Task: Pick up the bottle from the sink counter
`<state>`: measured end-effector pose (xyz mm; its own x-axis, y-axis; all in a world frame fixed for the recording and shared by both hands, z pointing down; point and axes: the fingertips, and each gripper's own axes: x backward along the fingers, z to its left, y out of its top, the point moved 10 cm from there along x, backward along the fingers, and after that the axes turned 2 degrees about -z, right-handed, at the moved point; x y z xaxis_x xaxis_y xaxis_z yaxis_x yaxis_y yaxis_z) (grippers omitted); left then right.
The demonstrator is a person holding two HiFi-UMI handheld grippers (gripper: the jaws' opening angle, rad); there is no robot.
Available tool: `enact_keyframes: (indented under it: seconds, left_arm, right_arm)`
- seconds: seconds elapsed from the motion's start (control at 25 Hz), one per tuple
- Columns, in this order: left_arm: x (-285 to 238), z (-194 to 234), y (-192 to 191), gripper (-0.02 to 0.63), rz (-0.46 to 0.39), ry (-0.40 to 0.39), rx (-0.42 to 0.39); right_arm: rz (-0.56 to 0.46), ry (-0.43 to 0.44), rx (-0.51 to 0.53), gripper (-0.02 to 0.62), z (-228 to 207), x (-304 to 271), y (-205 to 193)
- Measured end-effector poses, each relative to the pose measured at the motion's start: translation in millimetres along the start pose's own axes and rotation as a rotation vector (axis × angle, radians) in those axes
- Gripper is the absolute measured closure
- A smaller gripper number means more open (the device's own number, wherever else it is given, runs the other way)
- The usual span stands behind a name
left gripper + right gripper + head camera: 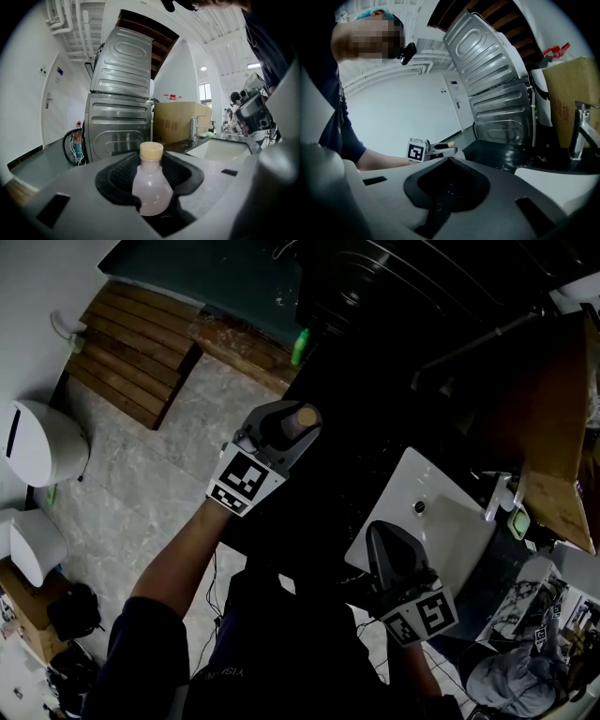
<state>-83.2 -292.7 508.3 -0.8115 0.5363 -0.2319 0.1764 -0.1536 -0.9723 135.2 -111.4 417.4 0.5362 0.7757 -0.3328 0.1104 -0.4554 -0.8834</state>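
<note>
A small, pale, translucent bottle (151, 187) with a tan cap stands upright between the jaws of my left gripper (151, 174), whose black pads lie against its lower sides. From the head view only the bottle's cap (305, 415) shows, at the tip of the left gripper (292, 424) over the dark counter (356, 456). My right gripper (386, 545) hangs at the near corner of the white sink (450, 521), jaws together with nothing in them. The right gripper view looks past its own shut jaws (447, 180) to the left gripper (436, 151) across the counter.
A faucet (193, 129) stands at the sink (220, 149), with a cardboard box (180, 122) beside it. Two stacked steel machines (119, 122) rise behind the counter. A green bottle (300, 346) sits at the counter's far edge. Tiled floor and wooden slats (141, 352) lie to the left.
</note>
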Motion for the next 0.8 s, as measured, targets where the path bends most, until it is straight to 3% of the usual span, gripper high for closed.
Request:
enact_keyframes:
  seconds: [0.8]
  left_arm:
    - [-1.3,-1.7,2.1,0.46,0.013,-0.006,-0.012]
  right_arm:
    - [-0.013,-0.008,0.008,0.571,0.8,6.2,0.9]
